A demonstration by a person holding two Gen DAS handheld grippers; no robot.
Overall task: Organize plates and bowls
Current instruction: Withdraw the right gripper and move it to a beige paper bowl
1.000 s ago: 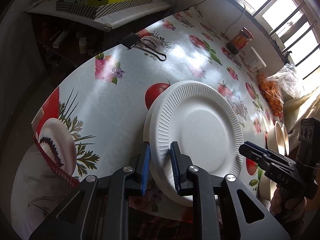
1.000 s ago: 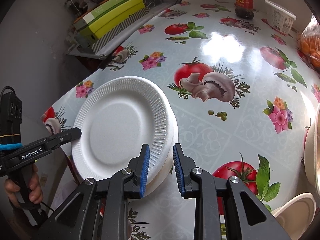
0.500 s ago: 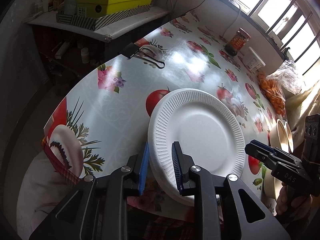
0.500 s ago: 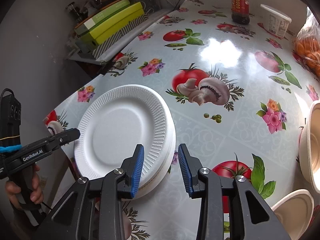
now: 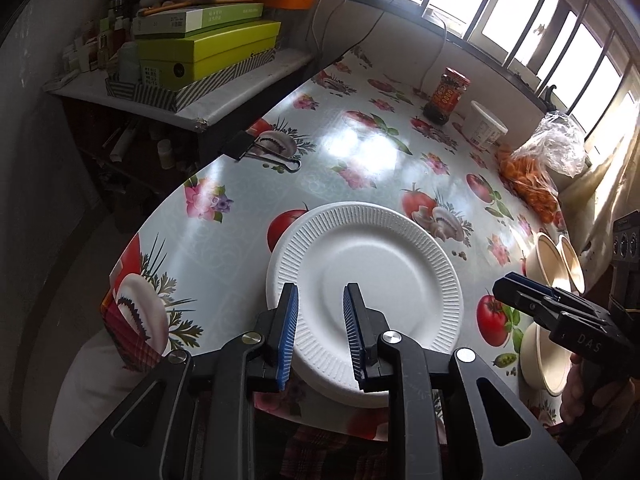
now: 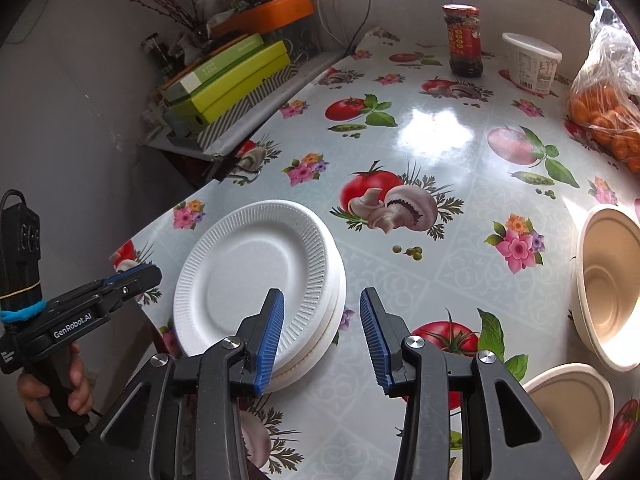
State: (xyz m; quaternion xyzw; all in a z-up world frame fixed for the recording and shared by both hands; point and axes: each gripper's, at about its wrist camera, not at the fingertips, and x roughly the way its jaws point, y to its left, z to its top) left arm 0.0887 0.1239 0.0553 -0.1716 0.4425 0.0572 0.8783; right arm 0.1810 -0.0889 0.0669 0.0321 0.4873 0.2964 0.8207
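Note:
A stack of white foam plates (image 5: 372, 280) lies flat near the table's rounded end, also seen in the right wrist view (image 6: 256, 272). My left gripper (image 5: 320, 336) hovers over the stack's near rim, its blue pads a narrow gap apart and clamping nothing. It shows from the side (image 6: 150, 274) just left of the stack. My right gripper (image 6: 322, 332) is above the stack's right rim; its jaws are opening and nothing is pressed between them. Its tips show in the left wrist view (image 5: 500, 286). Beige bowls (image 6: 604, 288) (image 6: 568, 404) sit to the right.
A sauce jar (image 6: 464, 40), a white tub (image 6: 530, 62) and a bag of oranges (image 6: 608, 120) stand at the far side. Boxes (image 6: 232, 76) fill a side shelf beyond the table's left edge. A black binder clip (image 5: 244, 146) grips the tablecloth edge.
Both grippers have risen and drawn back from the plate stack. The left jaws no longer straddle the rim. The right jaws have widened. The top plate now sits squarely on the stack.

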